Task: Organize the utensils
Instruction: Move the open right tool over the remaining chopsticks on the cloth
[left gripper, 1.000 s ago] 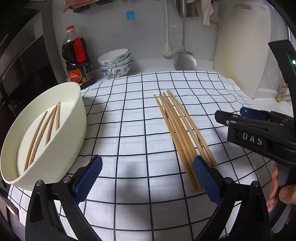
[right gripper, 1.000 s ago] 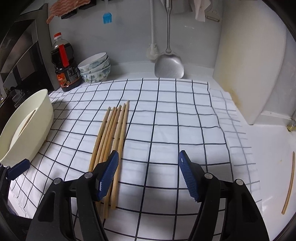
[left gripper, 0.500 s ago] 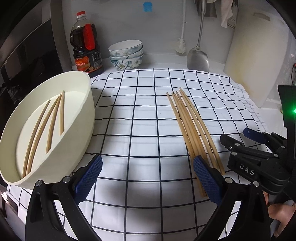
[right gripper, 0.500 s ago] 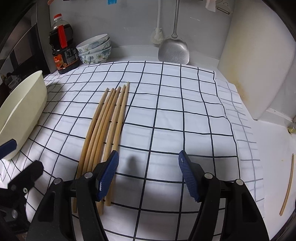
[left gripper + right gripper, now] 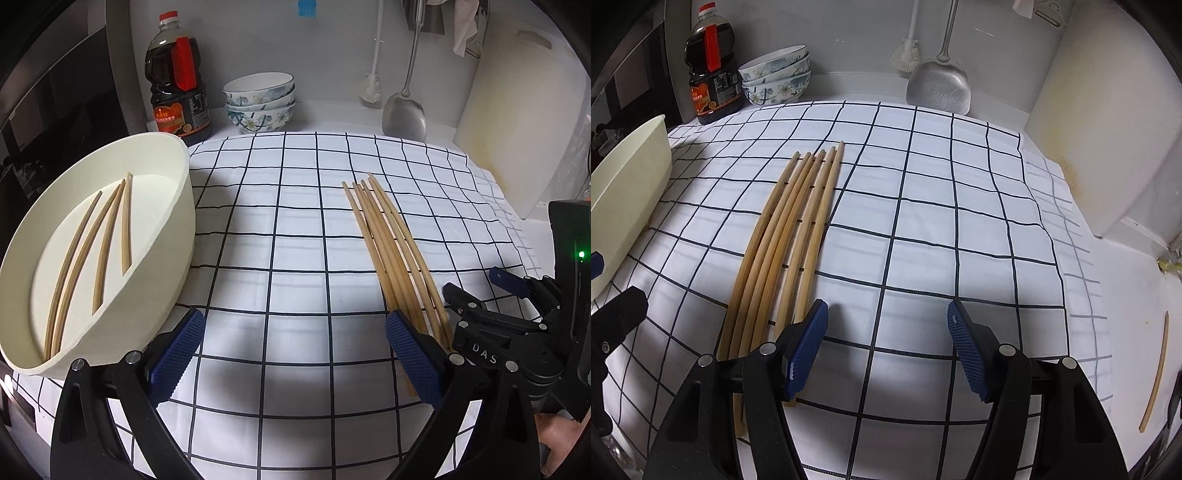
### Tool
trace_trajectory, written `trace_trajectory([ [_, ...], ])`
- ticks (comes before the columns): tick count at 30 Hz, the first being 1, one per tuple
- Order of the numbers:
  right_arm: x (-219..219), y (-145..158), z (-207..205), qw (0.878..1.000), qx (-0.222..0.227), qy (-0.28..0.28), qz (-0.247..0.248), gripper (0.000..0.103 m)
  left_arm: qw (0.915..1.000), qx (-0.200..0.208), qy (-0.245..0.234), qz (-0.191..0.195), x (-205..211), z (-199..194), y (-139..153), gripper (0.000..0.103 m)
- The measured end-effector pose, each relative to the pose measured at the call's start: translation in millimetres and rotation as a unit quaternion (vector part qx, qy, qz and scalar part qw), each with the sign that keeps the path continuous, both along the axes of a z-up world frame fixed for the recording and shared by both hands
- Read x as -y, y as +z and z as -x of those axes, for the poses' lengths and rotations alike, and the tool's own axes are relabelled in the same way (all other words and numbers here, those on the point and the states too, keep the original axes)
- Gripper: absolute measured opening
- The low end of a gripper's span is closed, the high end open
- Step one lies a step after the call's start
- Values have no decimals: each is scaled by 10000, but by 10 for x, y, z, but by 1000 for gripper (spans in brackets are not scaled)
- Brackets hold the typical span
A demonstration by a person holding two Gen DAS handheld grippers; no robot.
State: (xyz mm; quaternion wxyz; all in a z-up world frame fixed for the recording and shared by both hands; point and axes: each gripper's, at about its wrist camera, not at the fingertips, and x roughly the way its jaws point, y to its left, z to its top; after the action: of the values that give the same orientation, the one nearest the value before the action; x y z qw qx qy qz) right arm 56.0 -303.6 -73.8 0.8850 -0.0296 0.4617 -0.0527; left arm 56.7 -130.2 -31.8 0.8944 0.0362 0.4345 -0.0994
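Note:
Several wooden chopsticks (image 5: 391, 247) (image 5: 790, 236) lie side by side on the checked cloth. A cream oval basin (image 5: 173, 236) (image 5: 624, 199) at the left holds several more chopsticks (image 5: 107, 243). My left gripper (image 5: 291, 350) is open over the cloth between basin and chopsticks, nothing between its fingers. My right gripper (image 5: 886, 343) is open too, low over the cloth, its left pad (image 5: 807, 347) above the near ends of the chopsticks. In the left wrist view the right gripper (image 5: 491, 291) shows at the right edge.
A single chopstick (image 5: 1154, 373) lies on the bare counter off the cloth's right side. At the back stand a sauce bottle (image 5: 179, 77), stacked bowls (image 5: 260, 101), a metal spatula (image 5: 404, 118) and a white cutting board (image 5: 517, 110).
Both views have tilted and shifted. The right gripper has sunk closer to the cloth, and it sits lower at the right of the left wrist view. Both stay open.

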Motion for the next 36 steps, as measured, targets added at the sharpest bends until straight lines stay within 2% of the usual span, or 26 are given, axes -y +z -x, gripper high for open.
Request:
trace_trajectory([
  [7, -3, -19, -21, 9998, -106, 51, -136, 64, 10000, 11, 16, -64, -1, 9, 3, 97],
  [10, 4, -17, -24, 9997, -142, 41, -188, 69, 10000, 29, 20, -80, -16, 19, 7, 97],
  [16, 21, 34, -15, 9996, -90, 18, -283, 70, 10000, 38, 35, -82, -28, 21, 9, 97],
  [21, 20, 90, 10, 9979, -14, 105, -645, 74, 10000, 35, 15, -72, -21, 25, 10, 97],
  [28, -77, -46, -36, 9992, -220, 155, -302, 74, 10000, 12, 22, -74, -16, 18, 4, 97],
  [36, -5, -53, -23, 9996, -112, 113, -227, 74, 9999, -42, 9, -104, 35, 7, -56, 97],
])
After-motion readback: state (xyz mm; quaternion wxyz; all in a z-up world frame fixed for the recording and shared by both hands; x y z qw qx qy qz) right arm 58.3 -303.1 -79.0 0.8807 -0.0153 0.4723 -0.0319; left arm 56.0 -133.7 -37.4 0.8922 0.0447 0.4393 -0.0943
